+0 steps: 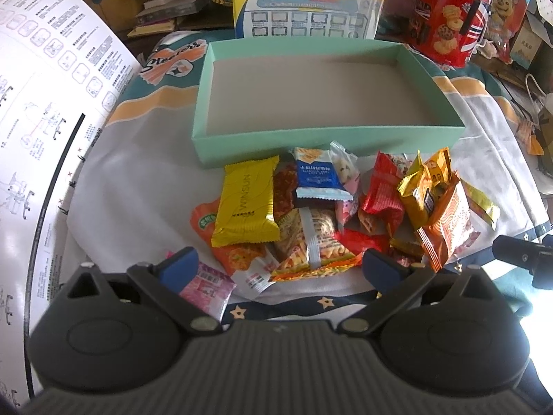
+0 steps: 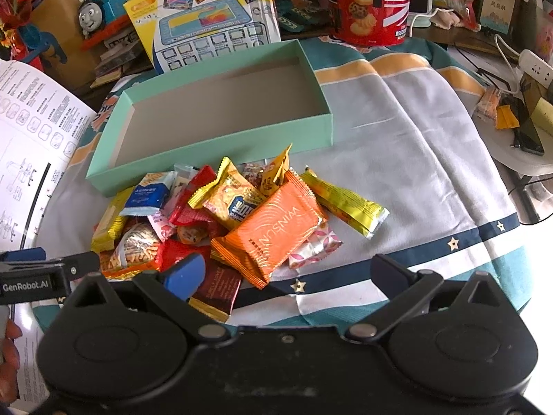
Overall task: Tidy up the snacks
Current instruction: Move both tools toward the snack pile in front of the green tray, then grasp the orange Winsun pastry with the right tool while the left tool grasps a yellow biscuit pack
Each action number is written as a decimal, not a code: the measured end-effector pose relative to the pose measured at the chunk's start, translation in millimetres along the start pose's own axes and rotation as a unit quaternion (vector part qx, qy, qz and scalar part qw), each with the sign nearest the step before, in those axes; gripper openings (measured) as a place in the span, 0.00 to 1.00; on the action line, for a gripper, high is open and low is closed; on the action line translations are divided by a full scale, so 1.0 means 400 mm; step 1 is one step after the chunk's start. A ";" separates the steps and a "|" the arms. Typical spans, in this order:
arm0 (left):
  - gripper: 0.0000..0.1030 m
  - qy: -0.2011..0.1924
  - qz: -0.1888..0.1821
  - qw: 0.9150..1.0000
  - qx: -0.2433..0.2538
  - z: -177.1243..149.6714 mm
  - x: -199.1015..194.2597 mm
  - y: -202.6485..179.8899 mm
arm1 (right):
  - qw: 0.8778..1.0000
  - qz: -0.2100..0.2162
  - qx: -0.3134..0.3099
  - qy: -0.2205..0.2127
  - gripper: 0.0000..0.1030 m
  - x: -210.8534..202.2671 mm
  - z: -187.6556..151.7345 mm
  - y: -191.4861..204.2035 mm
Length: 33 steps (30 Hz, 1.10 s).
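A shallow mint-green box sits open with nothing in it on the cloth-covered table. Several wrapped snacks lie heaped just in front of it: a yellow packet, a blue one, a red one, an orange packet and a long yellow-green bar. My left gripper hovers open at the pile's near edge, fingers either side of the striped wrappers. My right gripper is open over the near right of the pile, holding nothing.
A large printed instruction sheet curves up at the left. Behind the box stand a toy package and a red biscuit tin. Cables and a power strip lie at the right. Bare cloth spreads right of the pile.
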<state>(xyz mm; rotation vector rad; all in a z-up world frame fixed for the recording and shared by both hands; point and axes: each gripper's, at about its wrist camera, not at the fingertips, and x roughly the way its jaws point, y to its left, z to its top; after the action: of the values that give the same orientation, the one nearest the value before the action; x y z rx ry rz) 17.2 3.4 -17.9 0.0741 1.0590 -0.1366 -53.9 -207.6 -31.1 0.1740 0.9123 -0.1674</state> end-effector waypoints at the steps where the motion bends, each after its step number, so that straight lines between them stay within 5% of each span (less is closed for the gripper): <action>1: 1.00 0.001 -0.001 1.000 0.000 -0.001 0.002 0.000 | 1.000 0.001 0.000 0.001 1.00 0.002 0.000 -0.001; 18: 1.00 -0.005 -0.023 0.999 0.022 0.014 0.085 -0.007 | 0.999 0.006 0.048 -0.021 1.00 0.045 -0.025 -0.096; 33: 1.00 0.002 -0.037 0.999 0.033 0.037 0.134 -0.034 | 0.979 0.097 0.177 0.028 0.91 0.222 0.024 -0.139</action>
<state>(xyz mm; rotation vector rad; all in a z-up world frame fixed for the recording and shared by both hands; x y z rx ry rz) 53.8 -15.9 -57.4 0.0949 1.0624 -0.2395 -5.3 -270.0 -100.2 0.5993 0.9103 -0.1421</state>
